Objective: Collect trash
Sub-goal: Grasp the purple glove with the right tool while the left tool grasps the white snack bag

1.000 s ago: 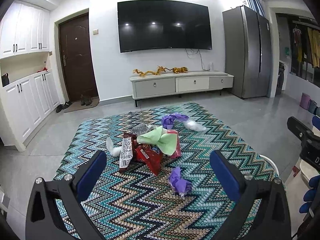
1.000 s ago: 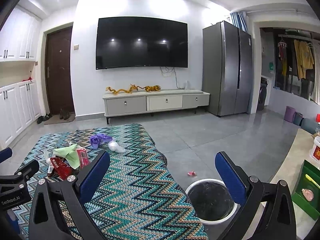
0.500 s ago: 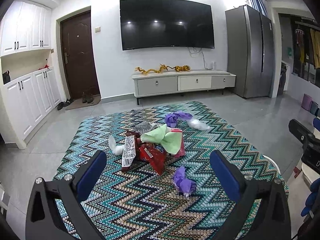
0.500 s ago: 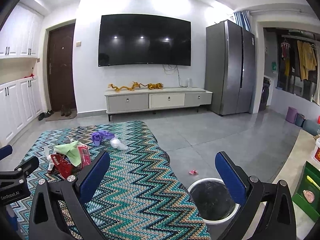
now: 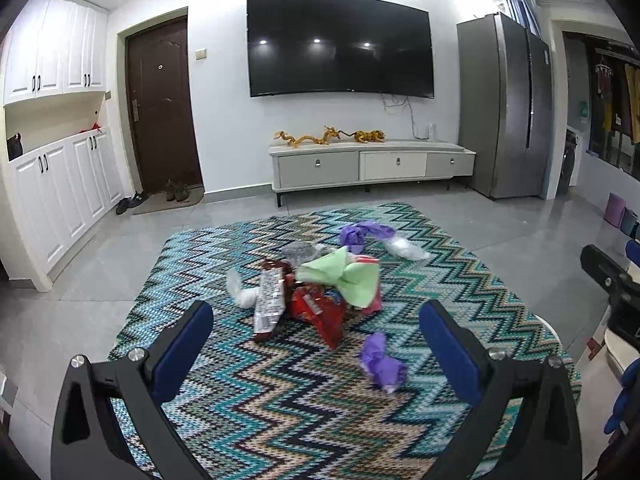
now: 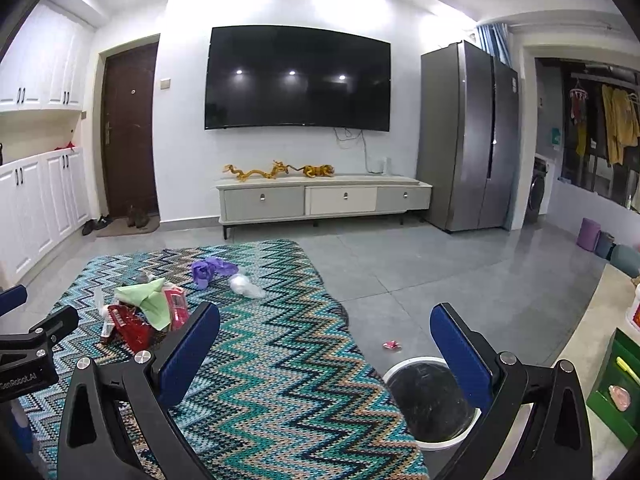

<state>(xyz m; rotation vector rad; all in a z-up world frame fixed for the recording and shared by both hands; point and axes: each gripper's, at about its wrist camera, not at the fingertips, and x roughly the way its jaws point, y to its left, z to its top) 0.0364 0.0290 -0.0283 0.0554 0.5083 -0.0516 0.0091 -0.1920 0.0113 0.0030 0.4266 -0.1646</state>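
Left wrist view. The left tongs [image 5: 316, 334] were spread wide with nothing between the blue pads [image 5: 184, 346]. They were held above the zigzag rug [image 5: 280, 400] and pointed at the trash, all of which lay on that rug. Nearest was a crumpled purple wrapper [image 5: 382, 362], lying apart from the rest and closer to the right pad. Beyond it sat a pile: a red snack bag [image 5: 320, 312], a striped dark wrapper [image 5: 270, 304], a green sheet [image 5: 348, 276] draped over the top, and a white wad [image 5: 244, 294] at the pile's left edge. Further off lay a purple bag [image 5: 362, 234] and a clear plastic wad [image 5: 404, 248].

Judged procedure: the step in hand appeared to be the first approach. The lone purple wrapper was the simplest target, since no other item touched it. The tongs should be lowered with one pad on each side of the wrapper, then closed on its bulk rather than a loose corner. The knitted rug could snag a pad that scraped it.

Right wrist view. The right tongs [image 6: 324, 344] were likewise fully parted and empty. The white-rimmed bin [image 6: 432, 364], lined in black, stood on the grey floor just beside the rug's near right edge, partly behind the right pad. A small pink scrap [image 6: 392, 345] lay on the floor near the bin. The pile appeared at left, well apart from the bin, so each item would need carrying across the rug.
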